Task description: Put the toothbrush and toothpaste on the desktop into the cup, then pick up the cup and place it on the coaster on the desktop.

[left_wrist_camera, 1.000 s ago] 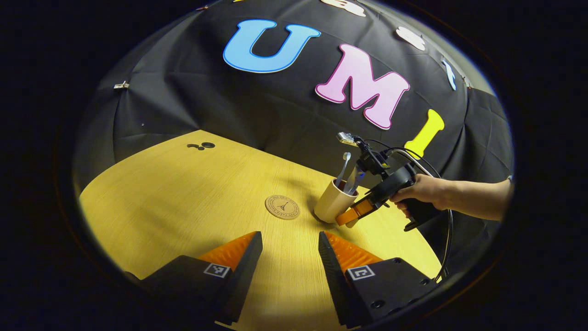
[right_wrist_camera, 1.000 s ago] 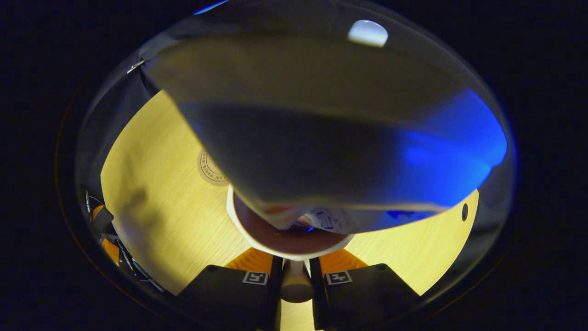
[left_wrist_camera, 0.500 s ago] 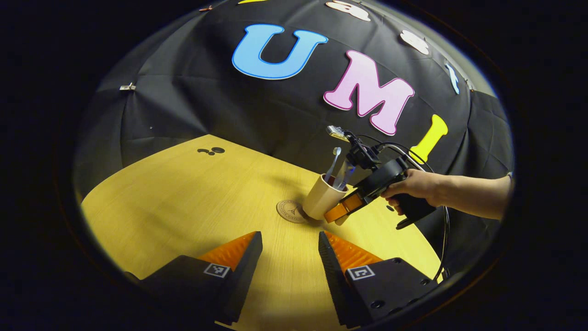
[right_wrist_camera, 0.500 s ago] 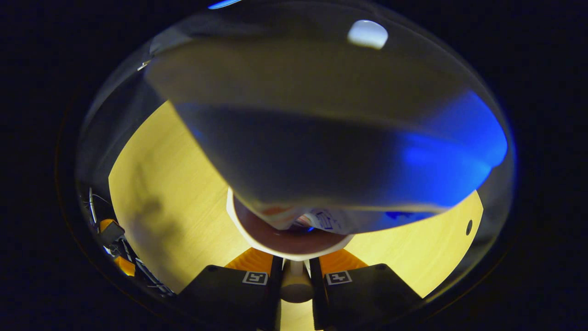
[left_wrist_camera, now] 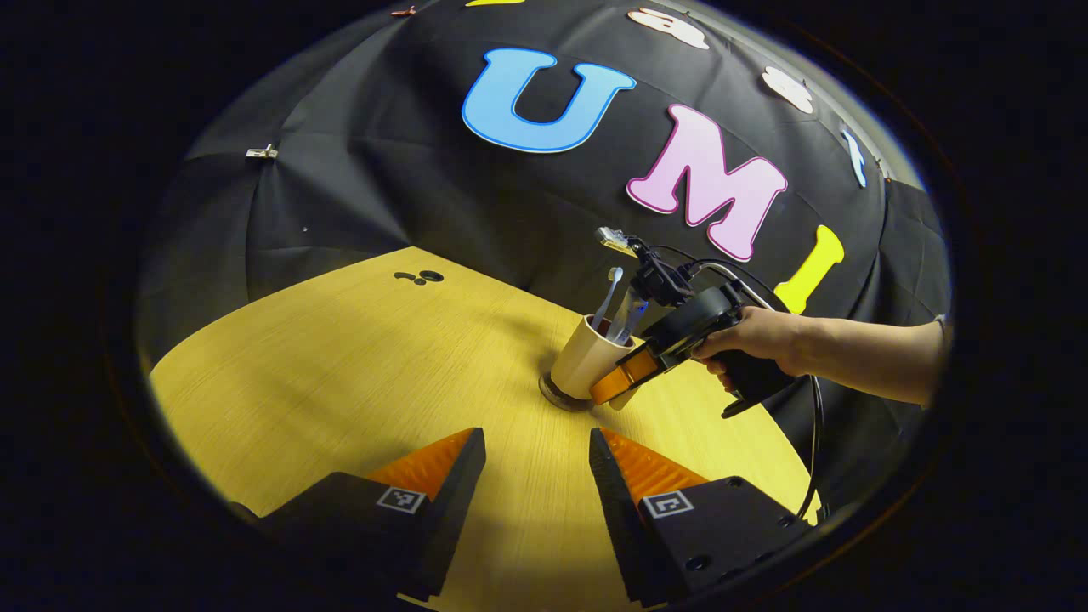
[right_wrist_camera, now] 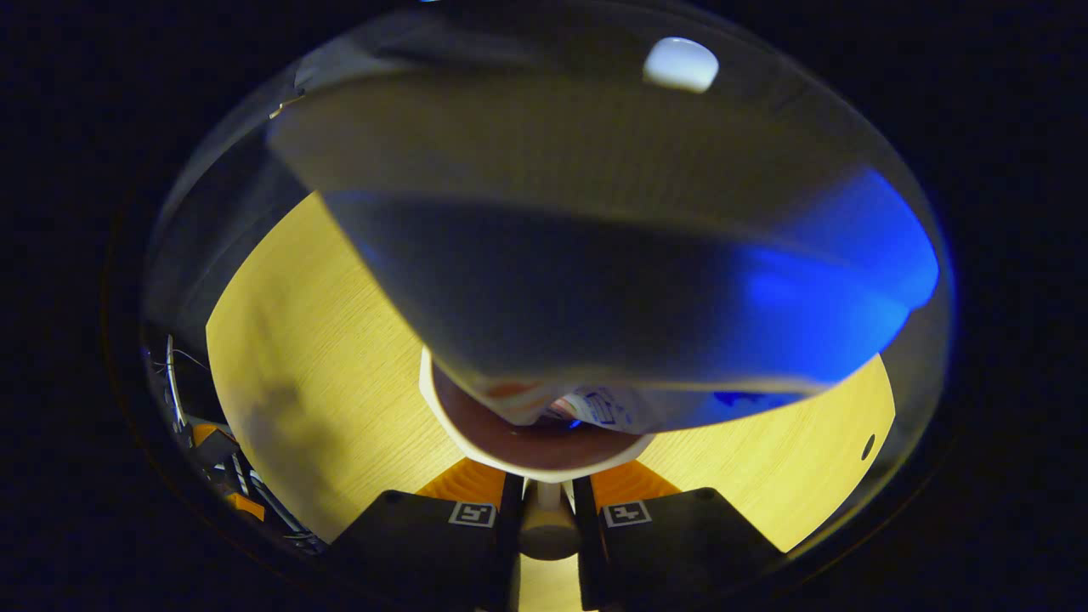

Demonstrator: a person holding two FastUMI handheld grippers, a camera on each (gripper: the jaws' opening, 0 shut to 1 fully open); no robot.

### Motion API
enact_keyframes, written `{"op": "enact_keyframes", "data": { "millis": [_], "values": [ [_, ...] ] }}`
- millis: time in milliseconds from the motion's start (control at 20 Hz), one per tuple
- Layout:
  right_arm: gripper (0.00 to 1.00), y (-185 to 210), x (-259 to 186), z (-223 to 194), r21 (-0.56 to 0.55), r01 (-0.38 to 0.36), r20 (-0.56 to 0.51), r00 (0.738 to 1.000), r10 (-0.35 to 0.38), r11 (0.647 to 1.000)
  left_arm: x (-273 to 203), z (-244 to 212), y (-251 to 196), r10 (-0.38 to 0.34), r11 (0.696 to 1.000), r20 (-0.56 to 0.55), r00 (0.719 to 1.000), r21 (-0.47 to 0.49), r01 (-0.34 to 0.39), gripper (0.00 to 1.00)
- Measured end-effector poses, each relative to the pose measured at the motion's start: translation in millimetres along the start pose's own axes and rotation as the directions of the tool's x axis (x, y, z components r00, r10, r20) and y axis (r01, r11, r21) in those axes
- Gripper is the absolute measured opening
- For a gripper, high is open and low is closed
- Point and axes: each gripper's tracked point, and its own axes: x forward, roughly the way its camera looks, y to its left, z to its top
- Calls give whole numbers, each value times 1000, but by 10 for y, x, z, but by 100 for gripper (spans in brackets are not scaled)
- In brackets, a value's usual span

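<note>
A yellow wooden table [left_wrist_camera: 340, 357] sits in front of a black cloth wall [left_wrist_camera: 408, 187]. Small dark spots [left_wrist_camera: 418, 277] mark the table's far side. A little clip [left_wrist_camera: 261, 153] sits on the wall.

Toothbrush [left_wrist_camera: 609, 293] in cup [left_wrist_camera: 580, 367], cup on coaster [left_wrist_camera: 561, 397]

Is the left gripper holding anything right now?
No, the left gripper is open, with bare desktop between its orange fingers.

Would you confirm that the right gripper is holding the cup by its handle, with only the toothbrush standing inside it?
Not quite: the cup holds both the toothbrush and the toothpaste, as the left gripper view shows. The right gripper is indeed shut on the cup's handle.
</note>
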Motion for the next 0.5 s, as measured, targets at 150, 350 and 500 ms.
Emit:
{"op": "enact_keyframes", "data": {
  "millis": [150, 350, 500],
  "values": [
    [30, 4, 53, 1, -13, 9, -12, 1000, -9, 1000, -25, 26, 39, 7, 1000, 6, 1000, -4, -7, 78],
    [30, 7, 79, -54, -13, 7, -27, 1000, -8, 1000, -46, -1, 67, 10, 1000, 2, 1000, -10, -10, 77],
    [31, 40, 96, -56, -32, 13, -30, 999, -14, 999, -53, -26, 60, 9, 1000, -2, 1000, -8, -9, 78]
  ]
}}
